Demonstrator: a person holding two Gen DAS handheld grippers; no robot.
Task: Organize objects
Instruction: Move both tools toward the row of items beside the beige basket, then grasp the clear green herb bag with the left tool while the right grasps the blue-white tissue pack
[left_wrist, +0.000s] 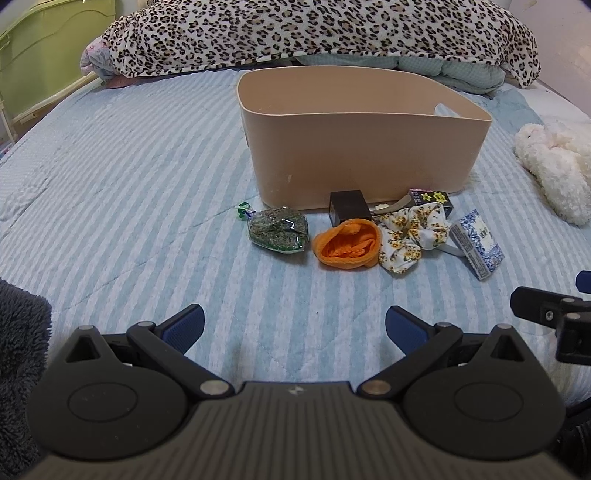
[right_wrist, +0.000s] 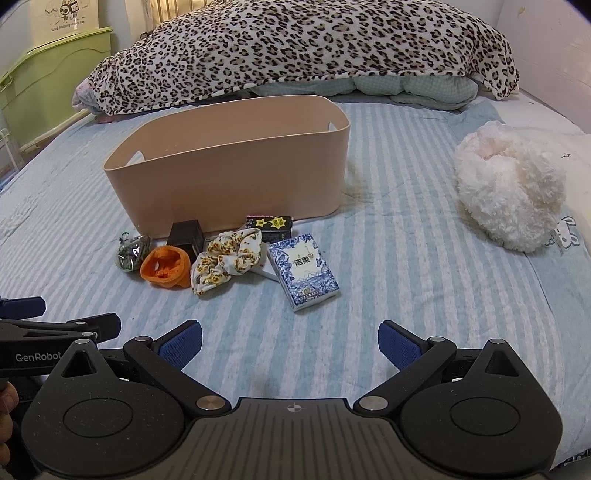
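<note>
A beige plastic bin (left_wrist: 354, 155) (right_wrist: 236, 184) stands on the striped bed. In front of it lie a clear bag of green bits (left_wrist: 277, 229) (right_wrist: 130, 251), an orange cloth (left_wrist: 347, 244) (right_wrist: 165, 267), a floral scrunchie (left_wrist: 412, 232) (right_wrist: 229, 260), a black box (left_wrist: 349, 206) (right_wrist: 185, 234), a dark box with yellow stars (left_wrist: 430, 197) (right_wrist: 269, 223) and a blue-and-white box (left_wrist: 477, 243) (right_wrist: 303, 278). My left gripper (left_wrist: 294, 328) and my right gripper (right_wrist: 290, 345) are both open and empty, held short of the objects.
A leopard-print blanket (left_wrist: 314, 33) (right_wrist: 295, 51) lies heaped behind the bin. A white fluffy toy (left_wrist: 554, 166) (right_wrist: 509, 192) lies to the right. A green cabinet (left_wrist: 44, 55) stands at the left. A dark fuzzy cloth (left_wrist: 22, 332) is at my left.
</note>
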